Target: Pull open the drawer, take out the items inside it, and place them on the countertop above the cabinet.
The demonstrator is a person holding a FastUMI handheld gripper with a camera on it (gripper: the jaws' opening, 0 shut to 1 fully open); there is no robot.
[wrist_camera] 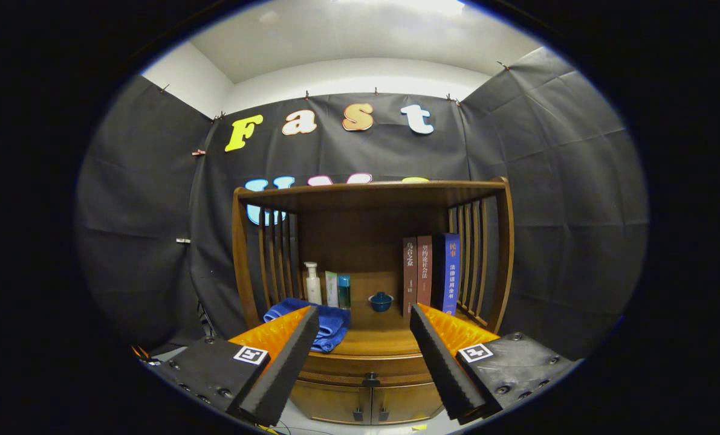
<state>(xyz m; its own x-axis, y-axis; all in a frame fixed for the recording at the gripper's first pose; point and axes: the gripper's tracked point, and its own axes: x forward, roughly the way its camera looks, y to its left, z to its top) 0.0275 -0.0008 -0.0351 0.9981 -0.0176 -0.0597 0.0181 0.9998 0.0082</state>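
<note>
My gripper (364,314) is spread wide with nothing between the fingers, held back from the wooden cabinet (369,284) and aimed at its front. I judge that suits an approach: open fingers let me frame the drawer's small dark knob (370,380) before I commit.

The drawer (366,367) sits closed just under the desk (376,338), the cabinet's countertop, and right above the two lower doors (369,403). The knob lies in line with the gap between my fingers, but lower and farther ahead. What is inside the drawer is hidden.

The desk already carries things, probably pushed back to keep its front edge free. A folded blue towel (329,323) lies at the left front, partly behind my left finger. Behind it stand a white pump bottle (312,284) and two small tubes (337,290). A small blue lidded bowl (381,301) sits mid-desk, and upright books (431,272) lean against the right slats.

The bare patch ahead of the bowl looks like the best landing spot.
</note>
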